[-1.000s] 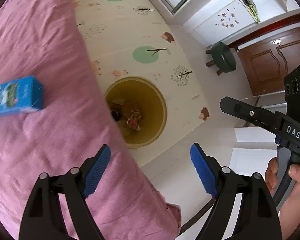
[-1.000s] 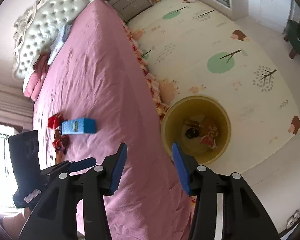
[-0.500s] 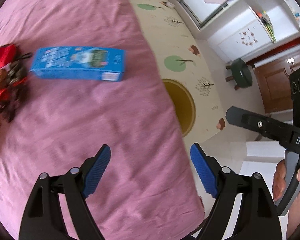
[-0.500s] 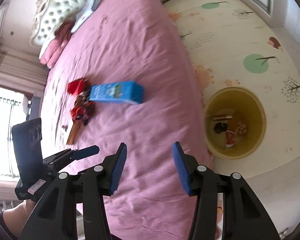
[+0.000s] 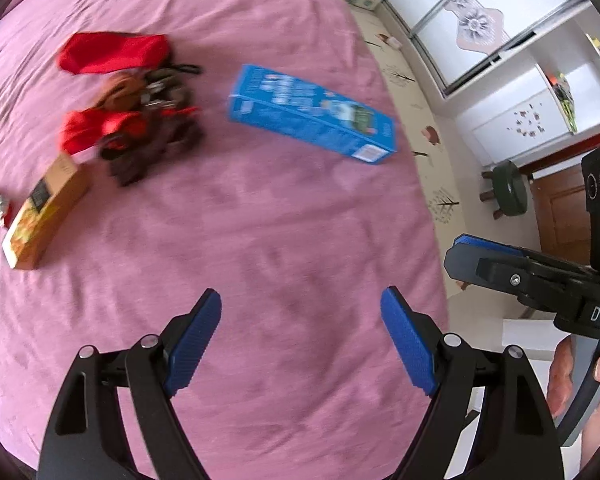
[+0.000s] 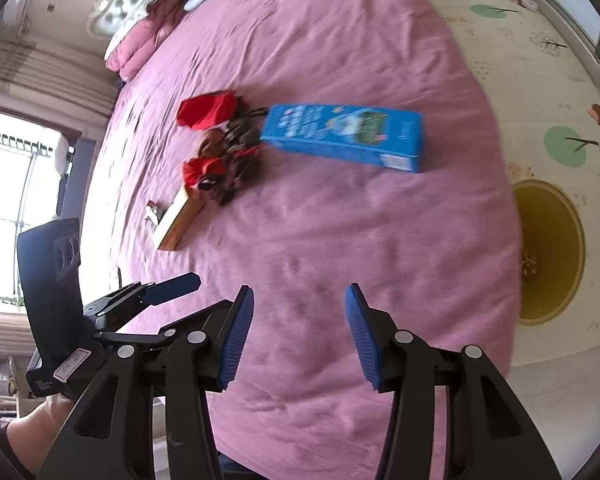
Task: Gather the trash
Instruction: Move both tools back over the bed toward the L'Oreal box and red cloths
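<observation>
- Surface: a bed under a pink-mauve cloth cover [image 5: 260, 240]; beside it, a cream floor mat printed with trees [image 6: 540, 80].
- On the bed: a long blue cardboard box [image 5: 312, 116], crumpled red and brown wrappers [image 5: 124, 120], a flat yellow-brown box [image 5: 44, 212].
- Round yellow waste bin [image 6: 556, 240] on the floor mat holds wrappers; visible in the right view only.
- Left gripper [image 5: 300, 344]: jaws wide apart, empty.
- Right gripper [image 6: 300, 336]: jaws apart, empty.

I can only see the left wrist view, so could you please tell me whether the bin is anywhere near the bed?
Observer: Yes, a yellow bin stands on the floor mat beside the bed, beyond the blue box.
Operator: Thank you. Is anything in it?
Observer: Something small lies at the bottom, too blurred to name.
Operator: Is the right gripper carrying anything?
Observer: No, the right gripper is open and holds nothing, over bare bedspread.
</observation>
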A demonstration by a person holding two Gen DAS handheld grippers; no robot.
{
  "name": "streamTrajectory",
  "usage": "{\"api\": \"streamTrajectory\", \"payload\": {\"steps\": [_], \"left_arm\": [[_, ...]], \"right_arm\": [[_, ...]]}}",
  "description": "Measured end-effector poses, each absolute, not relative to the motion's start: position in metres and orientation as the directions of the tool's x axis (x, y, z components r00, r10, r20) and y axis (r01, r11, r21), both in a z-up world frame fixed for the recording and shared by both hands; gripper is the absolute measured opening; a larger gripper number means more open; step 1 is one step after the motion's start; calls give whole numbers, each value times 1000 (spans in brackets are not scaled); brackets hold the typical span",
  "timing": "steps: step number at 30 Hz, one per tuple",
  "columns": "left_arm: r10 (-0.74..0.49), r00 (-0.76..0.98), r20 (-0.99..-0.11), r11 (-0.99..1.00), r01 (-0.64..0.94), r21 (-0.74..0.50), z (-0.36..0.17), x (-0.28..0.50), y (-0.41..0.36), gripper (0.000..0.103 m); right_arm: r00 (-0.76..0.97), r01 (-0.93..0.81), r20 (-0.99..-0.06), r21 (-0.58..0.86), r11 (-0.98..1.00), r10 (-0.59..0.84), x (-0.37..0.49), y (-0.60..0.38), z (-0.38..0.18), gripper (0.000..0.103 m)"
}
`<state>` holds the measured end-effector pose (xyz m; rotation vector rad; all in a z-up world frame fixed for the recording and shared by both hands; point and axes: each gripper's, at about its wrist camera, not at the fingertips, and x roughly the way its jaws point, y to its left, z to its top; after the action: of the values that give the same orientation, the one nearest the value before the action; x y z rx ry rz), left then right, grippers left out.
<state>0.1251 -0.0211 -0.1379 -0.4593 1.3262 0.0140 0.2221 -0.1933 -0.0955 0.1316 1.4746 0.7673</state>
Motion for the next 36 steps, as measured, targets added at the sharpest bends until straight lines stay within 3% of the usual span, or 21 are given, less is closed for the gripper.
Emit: {"api": "streamTrajectory", "payload": {"steps": [21,36], "left_arm": [[-155,248,-956,910,-341,-236,-165,98,140,82],[-78,211,-974,955,-265,-134,-189,128,187,82]], "right_arm": [[-136,-401,-868,488,775,477,216,-45,-137,56],[-138,-323,-894,447,834,425,243,-5,-179,61]]}}
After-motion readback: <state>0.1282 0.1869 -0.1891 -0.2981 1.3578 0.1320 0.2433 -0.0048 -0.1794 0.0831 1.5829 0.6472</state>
